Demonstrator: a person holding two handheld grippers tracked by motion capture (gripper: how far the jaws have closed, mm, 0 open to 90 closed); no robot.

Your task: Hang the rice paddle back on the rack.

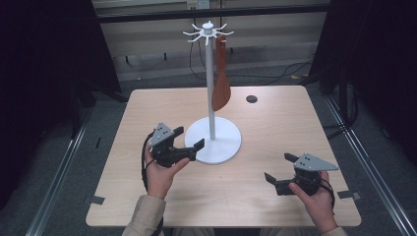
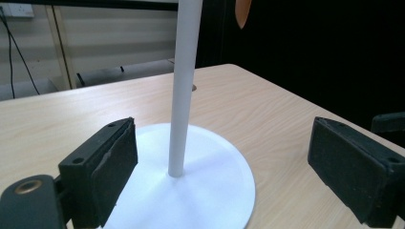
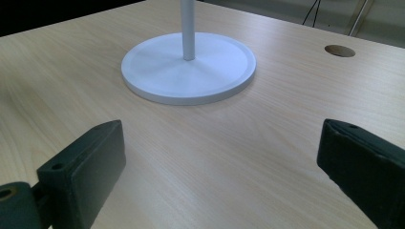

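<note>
Left gripper (image 1: 189, 138) at stand base (image 1: 223, 147) edge

A light wooden table (image 1: 275, 118) with rounded corners stands on a grey floor (image 1: 98, 132), a small round hole (image 1: 252, 99) near its far edge. Metal rails (image 1: 56, 177) run along the floor on both sides of the table. Dark curtains (image 1: 44, 64) hang at left and right, leaving the sides in shadow. Behind the table is a pale panelled wall (image 1: 147, 34) with a dark horizontal bar (image 1: 162, 16) across it, and black cables (image 1: 285, 73) trail over the floor at its foot. A white wall socket (image 2: 16, 9) shows in the left gripper view
</note>
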